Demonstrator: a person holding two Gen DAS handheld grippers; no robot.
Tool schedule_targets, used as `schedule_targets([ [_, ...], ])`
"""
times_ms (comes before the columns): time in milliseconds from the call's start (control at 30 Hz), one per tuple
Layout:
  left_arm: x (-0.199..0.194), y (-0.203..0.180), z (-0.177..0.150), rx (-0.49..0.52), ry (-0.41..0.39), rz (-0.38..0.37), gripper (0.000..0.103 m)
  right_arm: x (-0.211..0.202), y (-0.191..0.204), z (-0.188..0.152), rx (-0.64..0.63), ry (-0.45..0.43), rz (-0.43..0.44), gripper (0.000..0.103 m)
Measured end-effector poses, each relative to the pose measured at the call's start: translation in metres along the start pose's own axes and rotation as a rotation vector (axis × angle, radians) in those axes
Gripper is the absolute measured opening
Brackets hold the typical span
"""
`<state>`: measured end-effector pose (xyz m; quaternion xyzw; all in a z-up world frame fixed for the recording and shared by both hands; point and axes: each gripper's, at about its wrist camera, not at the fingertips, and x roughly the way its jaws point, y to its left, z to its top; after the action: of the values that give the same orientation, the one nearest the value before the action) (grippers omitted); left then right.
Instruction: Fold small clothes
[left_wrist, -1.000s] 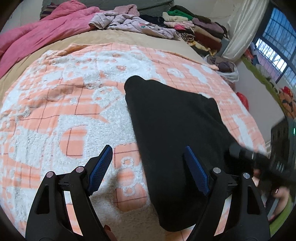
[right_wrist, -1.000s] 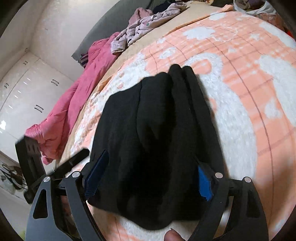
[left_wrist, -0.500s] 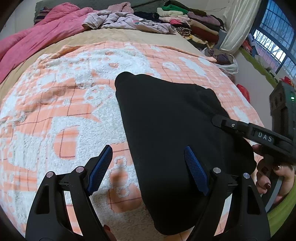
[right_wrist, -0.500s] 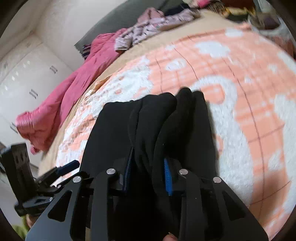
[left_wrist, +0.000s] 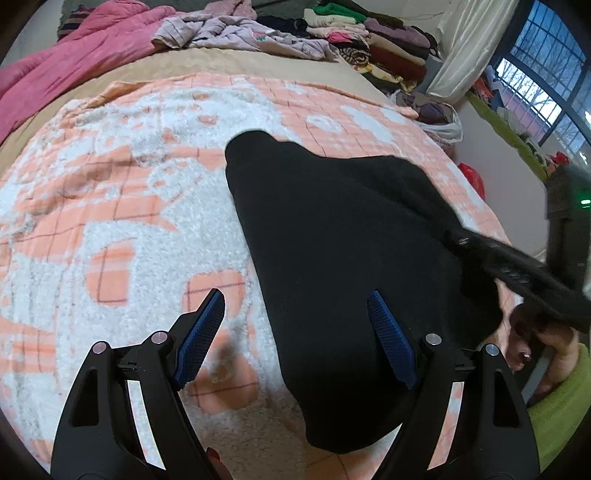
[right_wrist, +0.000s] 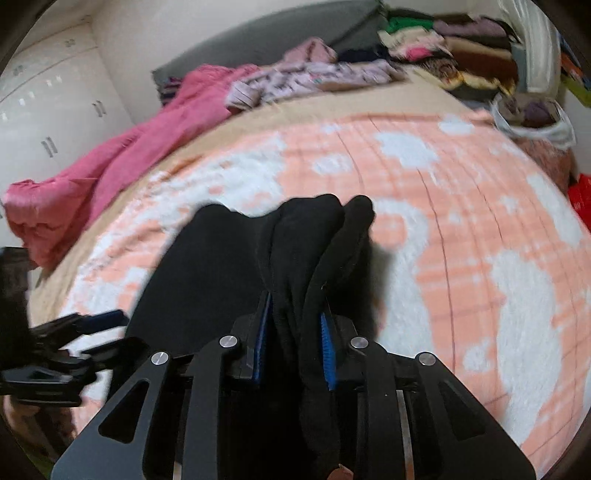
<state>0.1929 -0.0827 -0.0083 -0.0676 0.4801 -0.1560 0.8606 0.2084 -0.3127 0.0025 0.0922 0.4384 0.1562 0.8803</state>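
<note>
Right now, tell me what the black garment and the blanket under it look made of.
Black garment: soft matte knit, likely fleece or cotton jersey; it bunches in thick rounded folds. Blanket: plush, fluffy pile, probably synthetic fleece; its white patches look tufted.

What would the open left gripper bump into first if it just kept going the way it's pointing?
Probably the black garment: its left edge lies just ahead between the jaws of the left gripper. Depth is hard to judge, so the left jaw might touch the orange-and-white blanket beside it first.
</note>
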Motion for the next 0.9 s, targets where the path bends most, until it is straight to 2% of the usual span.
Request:
schedule_targets([
  [133, 0.004, 0.000, -0.004, 0.003, 0.007, 0.006, 0.074, 0.012, -0.012, -0.015, 0.066, 0.005, 0.033, 0.034],
  [200, 0.003, 0.001, -0.004, -0.002, 0.007, 0.005, 0.074, 0.007, -0.018, -0.018, 0.107, -0.009, 0.042, 0.045],
  [400, 0.000, 0.000, -0.006, 0.002, 0.004, 0.008, 0.074, -0.011, -0.015, -0.029, 0.121, -0.028, 0.054, 0.048],
  [533, -0.003, -0.001, -0.006, 0.006, 0.003, 0.006, 0.074, -0.022, -0.014, -0.035, 0.133, -0.031, 0.073, 0.055],
  [900, -0.011, -0.005, -0.009, 0.016, 0.004, -0.005, 0.074, -0.035, -0.011, -0.050, 0.137, -0.020, 0.081, 0.059],
])
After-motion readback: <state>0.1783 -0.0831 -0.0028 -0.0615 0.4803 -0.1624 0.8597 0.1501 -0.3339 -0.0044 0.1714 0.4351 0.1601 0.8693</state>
